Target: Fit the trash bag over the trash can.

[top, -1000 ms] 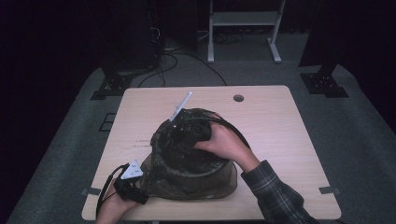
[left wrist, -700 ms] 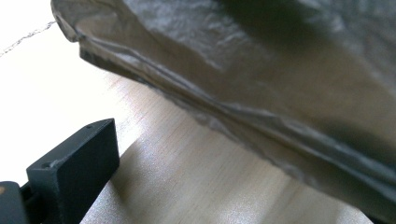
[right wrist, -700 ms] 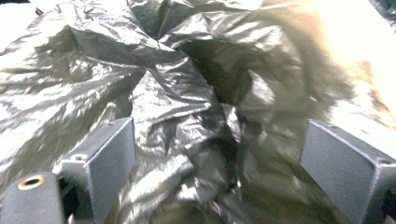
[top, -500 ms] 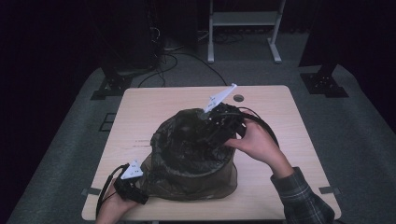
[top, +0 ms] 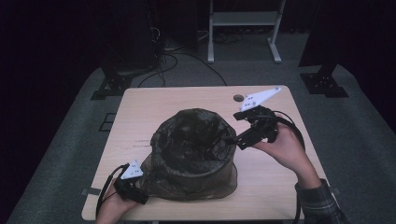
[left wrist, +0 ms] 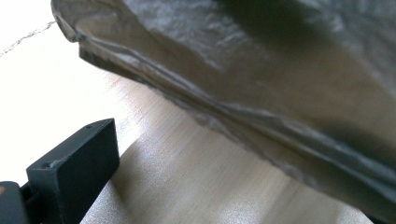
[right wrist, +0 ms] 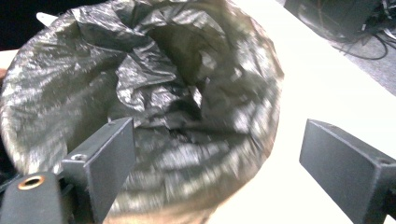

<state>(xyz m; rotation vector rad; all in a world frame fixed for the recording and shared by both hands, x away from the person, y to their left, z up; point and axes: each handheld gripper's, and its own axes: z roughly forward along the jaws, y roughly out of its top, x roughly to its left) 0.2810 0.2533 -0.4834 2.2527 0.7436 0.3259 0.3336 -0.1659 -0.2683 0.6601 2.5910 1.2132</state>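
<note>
A dark, crinkled plastic bag [top: 194, 158] stands in the middle of the wooden table [top: 154, 107], its mouth open upward. My right gripper [top: 236, 140] is open just outside the bag's right rim, jaws pointing at it. In the right gripper view the two black jaws stand wide apart with the bag's mouth [right wrist: 154, 93] ahead of them. My left gripper [top: 141, 195] rests low at the bag's front left base. In the left gripper view one black finger [left wrist: 74, 172] is set far to the left, and the bag's film [left wrist: 261, 70] hides the other.
A small round dark disc [top: 239, 98] lies on the table behind the right gripper. The table's front edge [top: 196, 215] is close behind the left gripper. Dark stands, cables and a white frame [top: 243, 28] are on the floor beyond the table.
My right gripper has drawn back from the top of the bag to its right side. The bag's mouth now stands open. The left gripper has stayed put.
</note>
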